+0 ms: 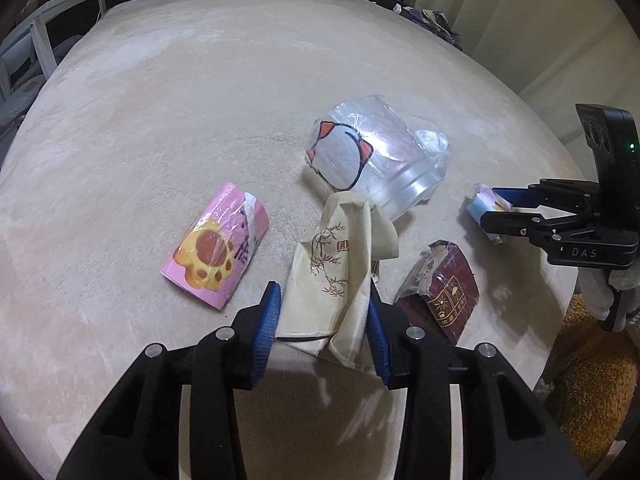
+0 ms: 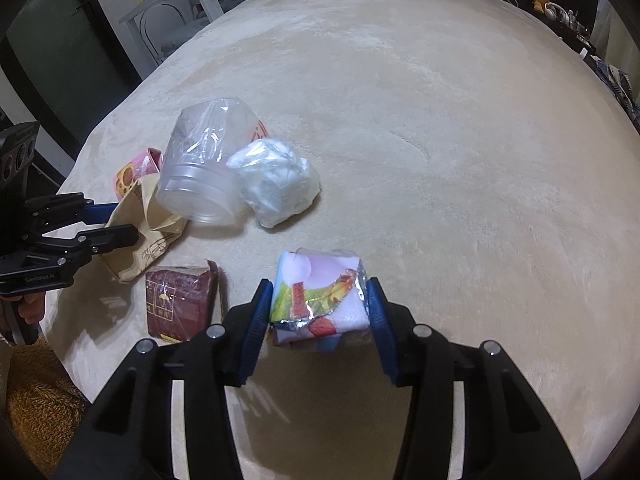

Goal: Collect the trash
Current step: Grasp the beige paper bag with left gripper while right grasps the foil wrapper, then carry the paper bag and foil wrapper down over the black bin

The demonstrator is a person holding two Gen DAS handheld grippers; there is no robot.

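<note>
Left wrist: "DAS" on right tool (image 1: 494, 216)

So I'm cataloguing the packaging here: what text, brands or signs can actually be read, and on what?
"DAS": on the right gripper body, left wrist view.
"GenRobot.AI": on the left gripper body, right wrist view.
Pink wrapper: dark lettering, partly creased over, not readable.
Beige wrapper: one red character, too blurred.
Dark red packet: gold characters and an emblem, too small.
Colourful wrapper: pictures only, no readable text.
</note>
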